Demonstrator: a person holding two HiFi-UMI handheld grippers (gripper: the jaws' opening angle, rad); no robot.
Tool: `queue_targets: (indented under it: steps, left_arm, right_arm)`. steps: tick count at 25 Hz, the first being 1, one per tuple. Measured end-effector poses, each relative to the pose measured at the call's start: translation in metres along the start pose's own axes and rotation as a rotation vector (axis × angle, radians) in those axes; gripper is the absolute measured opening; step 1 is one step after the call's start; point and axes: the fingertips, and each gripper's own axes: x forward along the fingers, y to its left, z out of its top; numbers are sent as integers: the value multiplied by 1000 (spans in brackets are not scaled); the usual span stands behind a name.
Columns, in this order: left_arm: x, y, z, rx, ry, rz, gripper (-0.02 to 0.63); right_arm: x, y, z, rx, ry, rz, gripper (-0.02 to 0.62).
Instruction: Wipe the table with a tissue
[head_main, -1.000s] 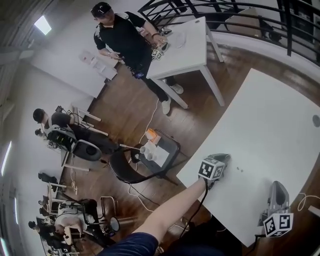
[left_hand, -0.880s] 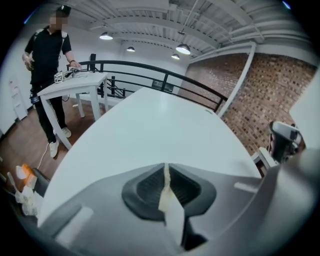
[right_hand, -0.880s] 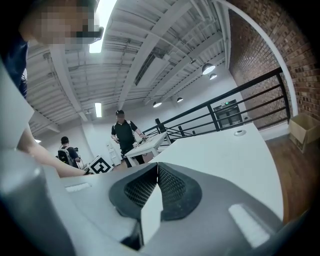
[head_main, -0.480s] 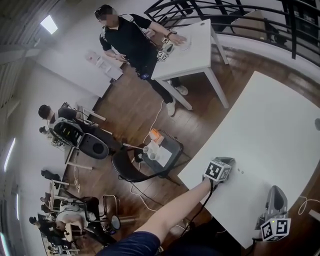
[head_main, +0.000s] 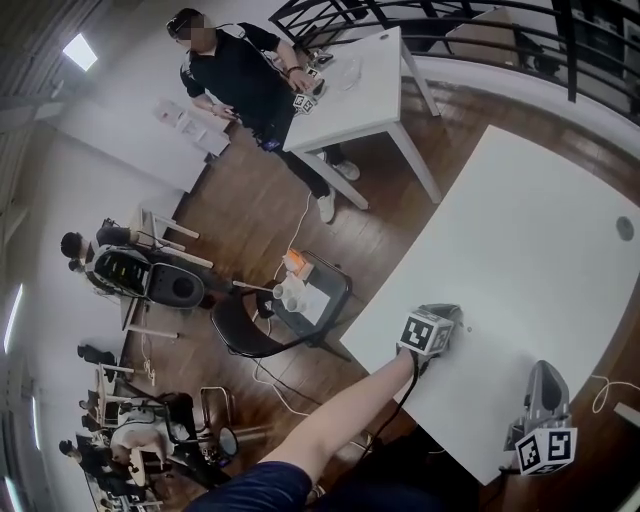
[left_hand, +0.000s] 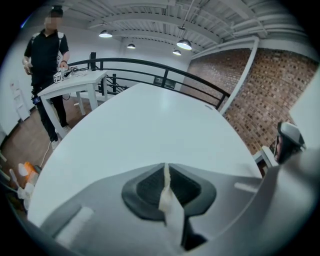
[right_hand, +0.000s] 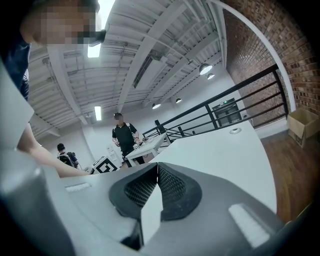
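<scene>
The big white table (head_main: 540, 230) fills the right of the head view, and I see no tissue on it. My left gripper (head_main: 450, 313) rests near the table's left edge, its marker cube (head_main: 425, 333) toward my arm. In the left gripper view the left gripper (left_hand: 166, 167) has its jaws together, with a thin pale strip in the slit; I cannot tell what it is. My right gripper (head_main: 548, 372) rests at the near edge. The right gripper view shows the right gripper (right_hand: 157, 167) closed too, with a pale wedge behind the tips.
A round grommet (head_main: 625, 228) sits in the tabletop at the far right. A smaller white table (head_main: 360, 90) stands beyond, with a person (head_main: 240, 75) at it. Below the left edge is a black chair (head_main: 290, 310) holding cups. A black railing (head_main: 450, 20) runs behind.
Both grippers stay resting where they were. The head view has swung slightly, and the person at the far table has shifted their hands.
</scene>
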Motion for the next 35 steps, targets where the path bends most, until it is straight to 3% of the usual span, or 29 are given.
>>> queue_targets:
  steps: [14,20,26,35]
  left_arm:
    - [16,-50,-11,-33,-8,-61,25]
    - [12,-53,8,-23,-26,-29,25]
    - [16,-69,-4,-39,-20,-38,25]
    - [26,-125,-20,-56,-21,-99,25]
  right_arm:
    - [-28,-19,-10,9,-12,-35,11]
    - [-21,-20,0,18,-29,-23,11]
    - [-29,-23,-9,22,-8,-33,11]
    - [-36,-28,-10,19,0,-40,11]
